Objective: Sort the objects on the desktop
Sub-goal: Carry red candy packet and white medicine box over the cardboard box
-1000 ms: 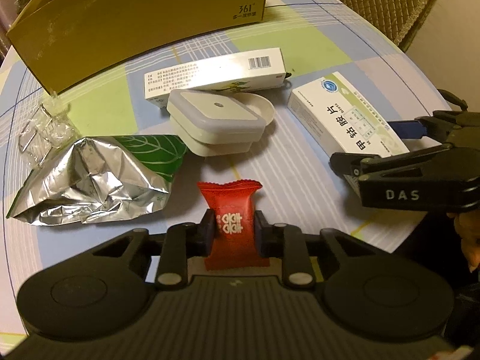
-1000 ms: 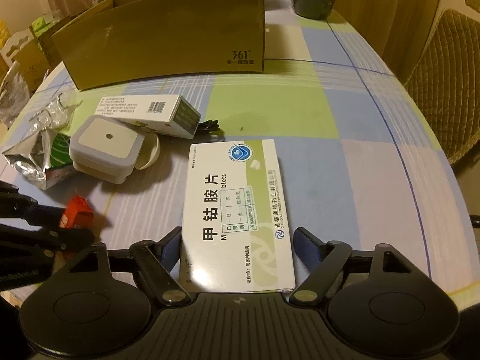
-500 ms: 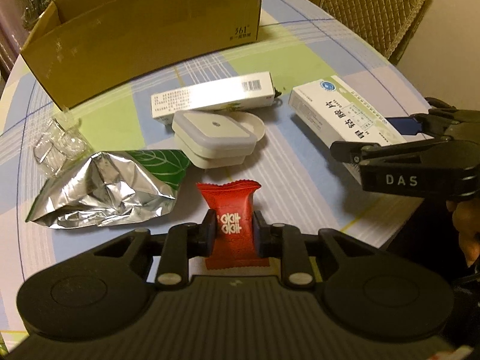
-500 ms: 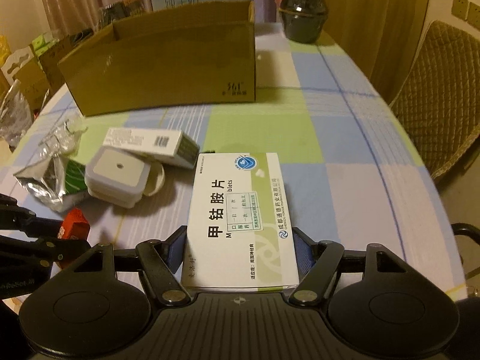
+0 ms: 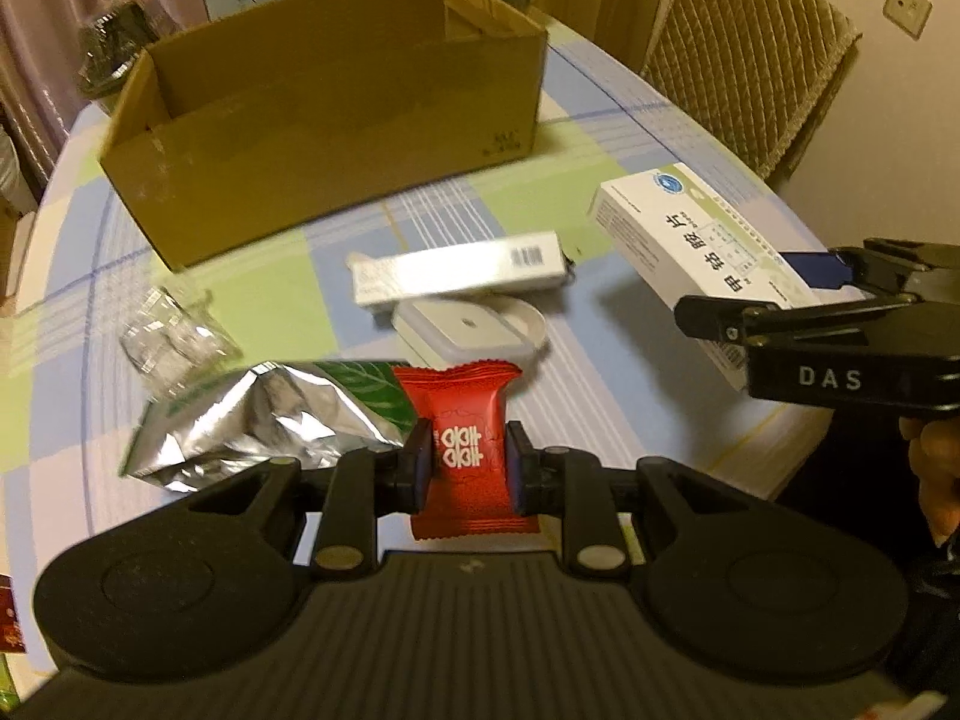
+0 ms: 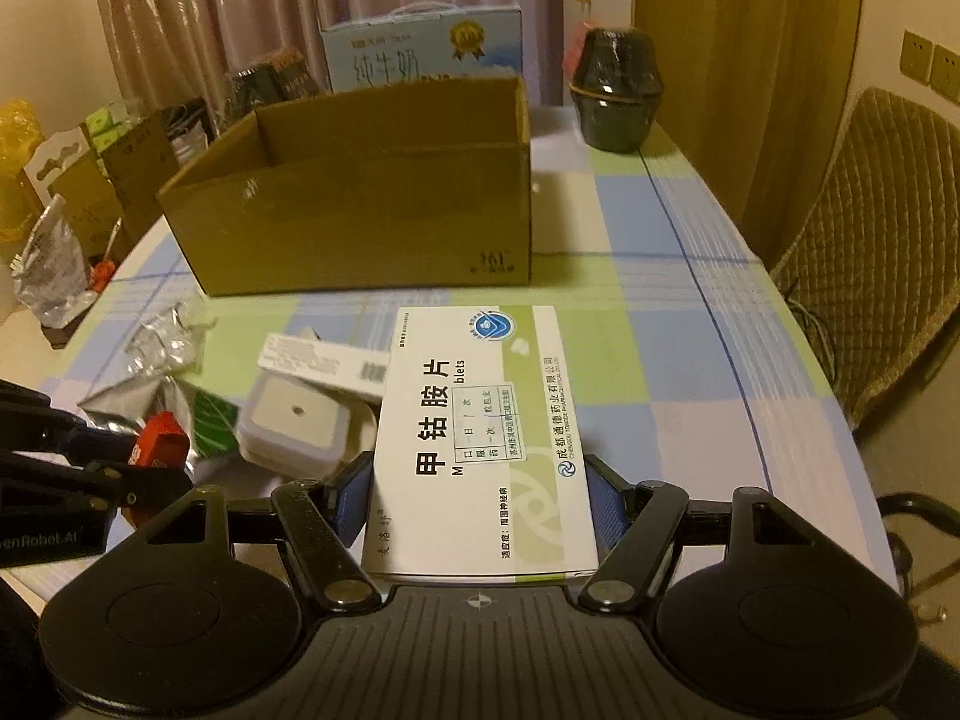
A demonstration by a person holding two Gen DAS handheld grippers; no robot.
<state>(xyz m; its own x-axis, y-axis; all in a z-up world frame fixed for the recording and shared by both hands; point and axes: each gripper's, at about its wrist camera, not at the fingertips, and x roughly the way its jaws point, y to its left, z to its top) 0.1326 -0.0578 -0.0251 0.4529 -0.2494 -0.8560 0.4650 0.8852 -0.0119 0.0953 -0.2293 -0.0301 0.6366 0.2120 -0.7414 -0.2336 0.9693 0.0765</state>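
Observation:
My left gripper (image 5: 467,463) is shut on a red candy packet (image 5: 465,414) and holds it above the table. My right gripper (image 6: 480,501) is shut on a white and green medicine box (image 6: 480,420), also lifted; the box shows in the left wrist view (image 5: 690,240). An open cardboard box (image 5: 324,114) stands at the far side of the table, also in the right wrist view (image 6: 372,198). A long white carton (image 5: 459,267), a white square lidded container (image 5: 465,330), a silver foil bag (image 5: 258,420) and a clear plastic piece (image 5: 171,342) lie on the table.
The round table has a blue, green and white checked cloth (image 6: 660,330). Beyond the cardboard box stand a milk carton case (image 6: 420,54) and a dark jar (image 6: 615,96). A padded chair (image 6: 870,252) stands at the right. Clutter sits off the table's left edge.
Both grippers have risen with their loads. The right gripper closed on the medicine box and lifted it. The cardboard box's open inside has come into view.

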